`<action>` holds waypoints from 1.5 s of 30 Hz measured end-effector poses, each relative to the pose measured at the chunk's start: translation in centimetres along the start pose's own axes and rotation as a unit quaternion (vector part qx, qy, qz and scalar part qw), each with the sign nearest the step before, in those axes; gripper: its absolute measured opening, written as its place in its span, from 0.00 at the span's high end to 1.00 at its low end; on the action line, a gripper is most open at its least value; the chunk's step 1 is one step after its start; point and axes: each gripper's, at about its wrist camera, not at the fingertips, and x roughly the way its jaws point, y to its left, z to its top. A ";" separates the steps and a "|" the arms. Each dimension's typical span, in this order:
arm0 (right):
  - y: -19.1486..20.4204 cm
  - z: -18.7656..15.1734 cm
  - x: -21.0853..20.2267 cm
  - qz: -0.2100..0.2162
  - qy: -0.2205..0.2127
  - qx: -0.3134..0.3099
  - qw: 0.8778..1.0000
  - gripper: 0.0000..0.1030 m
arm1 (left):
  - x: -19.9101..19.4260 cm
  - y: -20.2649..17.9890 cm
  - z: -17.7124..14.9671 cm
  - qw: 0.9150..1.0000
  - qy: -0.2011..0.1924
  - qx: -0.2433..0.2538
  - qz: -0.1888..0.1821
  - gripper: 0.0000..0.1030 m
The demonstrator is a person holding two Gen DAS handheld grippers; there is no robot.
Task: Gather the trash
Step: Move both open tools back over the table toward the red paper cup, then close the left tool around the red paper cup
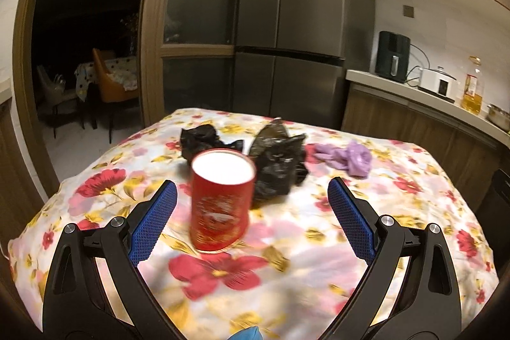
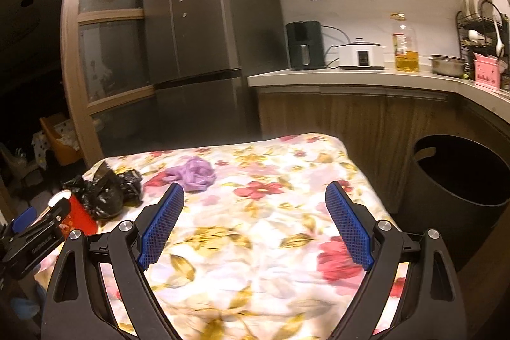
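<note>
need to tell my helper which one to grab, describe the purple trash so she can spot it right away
On the flower-print tablecloth, look toward the far side, nearest the refrigerator. The purple bag lies crumpled just right of the black bags. It is the only pale lilac item; its neighbours are glossy black, and the cup is red.

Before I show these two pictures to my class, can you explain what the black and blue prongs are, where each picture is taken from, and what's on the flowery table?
A person holds a two-finger gripper in each hand, each carrying a camera that looks along its blue-padded fingers. One picture is from the left gripper, open, with a red cup standing between its fingers, not gripped. The other is from the right gripper, open and holding nothing. On the floral cloth lie crumpled black plastic bags and a purple bag. A black bin stands beside the table.
</note>
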 end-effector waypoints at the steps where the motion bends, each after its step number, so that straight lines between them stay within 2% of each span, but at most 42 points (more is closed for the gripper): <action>1: 0.4 0.0 0.2 0.004 0.001 -0.002 1.000 0.15 | 0.4 0.4 0.1 1.000 0.002 -0.002 0.000 0.09; 20: 7.9 0.8 5.0 0.072 0.010 -0.033 0.997 0.15 | 5.5 3.0 1.0 0.997 0.059 -0.033 -0.023 0.11; 25: 9.9 0.8 6.5 0.084 0.014 -0.039 0.996 0.15 | 6.6 3.4 0.9 0.995 0.080 -0.044 -0.030 0.25; 27: 10.7 0.6 7.2 0.089 0.018 -0.043 0.995 0.15 | 7.1 3.5 0.8 0.994 0.090 -0.048 -0.037 0.36; 29: 11.3 0.6 7.6 0.092 0.020 -0.045 0.995 0.15 | 7.5 3.6 0.7 0.993 0.098 -0.051 -0.043 0.43; 33: 12.4 0.4 8.9 0.101 0.030 -0.048 0.993 0.15 | 7.5 4.1 0.6 0.991 0.096 -0.066 -0.059 0.44; 37: 13.7 0.5 10.2 0.113 0.038 -0.051 0.992 0.15 | 6.7 4.2 0.7 0.992 0.087 -0.069 -0.057 0.44; 45: 16.3 0.5 12.7 0.136 0.052 -0.054 0.988 0.24 | 5.5 5.4 0.4 0.993 0.093 -0.073 -0.030 0.44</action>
